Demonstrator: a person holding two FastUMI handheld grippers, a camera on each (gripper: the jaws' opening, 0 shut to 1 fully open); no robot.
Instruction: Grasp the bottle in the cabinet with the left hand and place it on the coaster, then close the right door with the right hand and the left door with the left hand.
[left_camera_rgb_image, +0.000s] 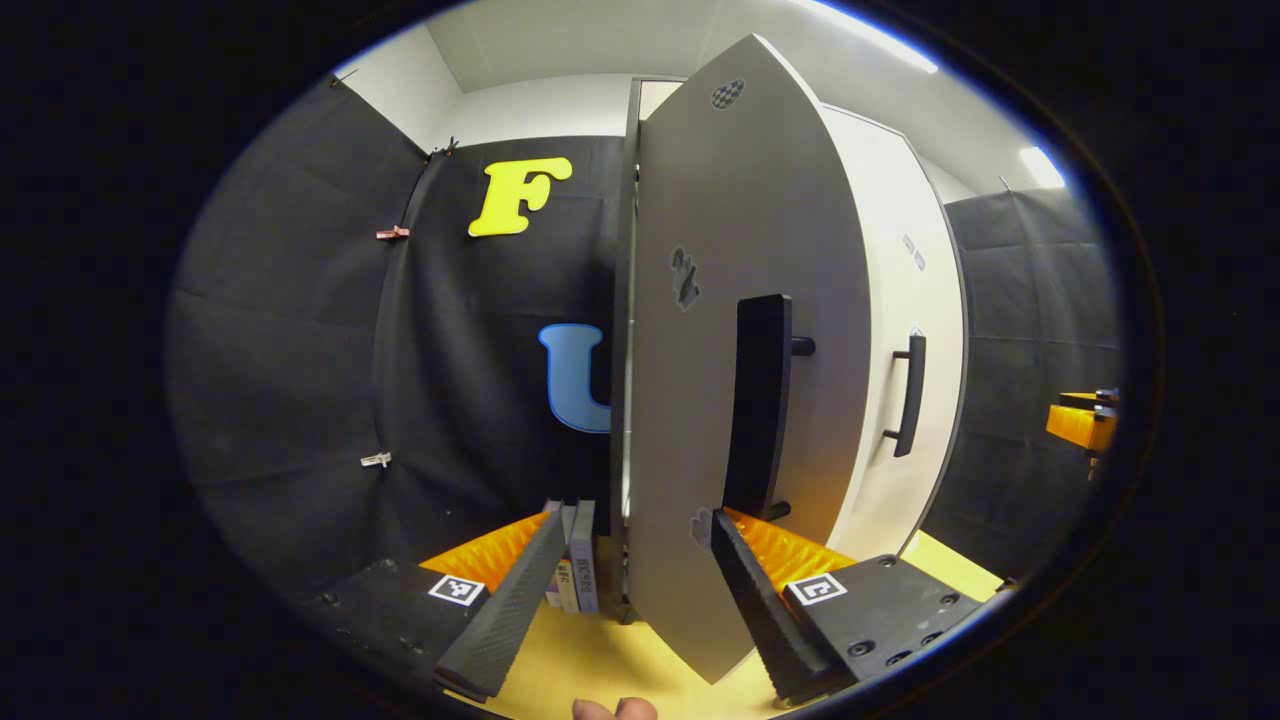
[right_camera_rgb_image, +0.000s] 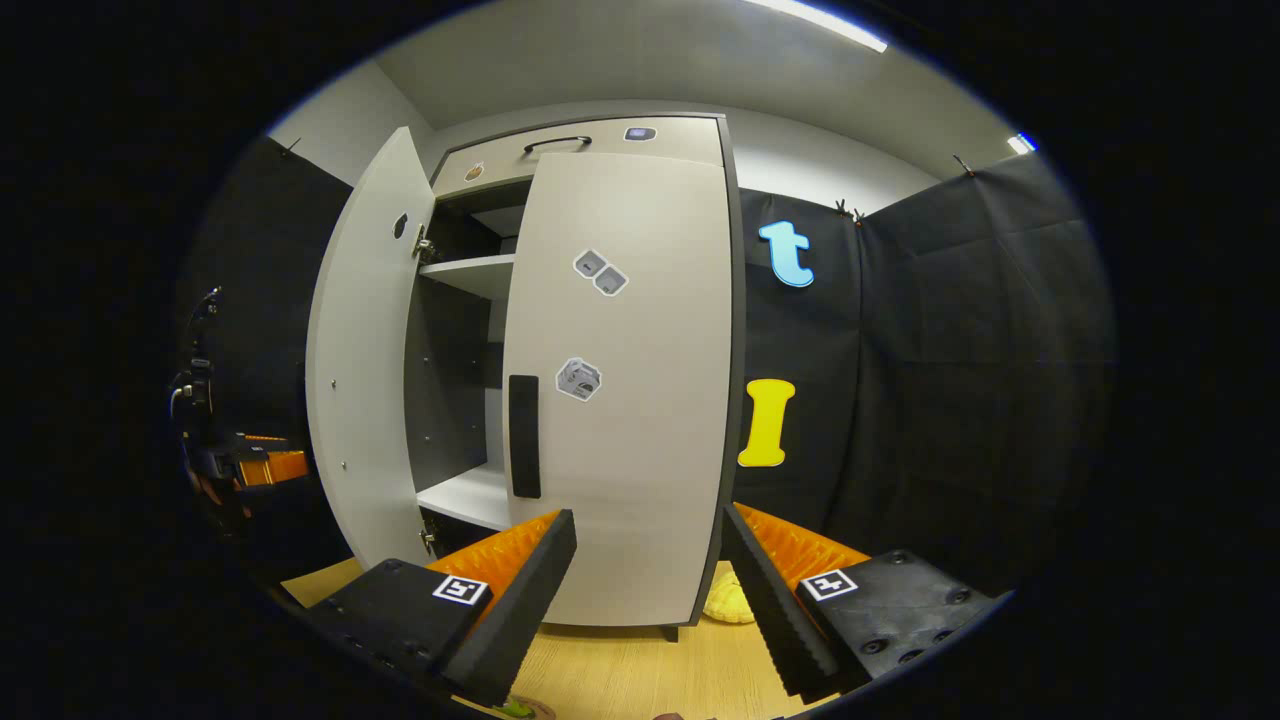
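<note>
On the pale wooden tabletop (right_camera_rgb_image: 620, 670): tall grey two-door cabinet (right_camera_rgb_image: 690, 140), right door (right_camera_rgb_image: 640, 420) shut, left door (left_camera_rgb_image: 740, 330) swung open, its black bar handle (left_camera_rgb_image: 757, 400) just ahead of the spread left gripper (left_camera_rgb_image: 630, 590). Right gripper (right_camera_rgb_image: 645, 600) likewise spread, holding nothing. Bottle's whereabouts: cannot tell.

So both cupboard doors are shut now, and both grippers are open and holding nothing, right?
Not quite. The right door is shut, but the left door stands open, as the right gripper view shows: you can see a shelf inside. The left gripper and right gripper are indeed open and empty.
</note>
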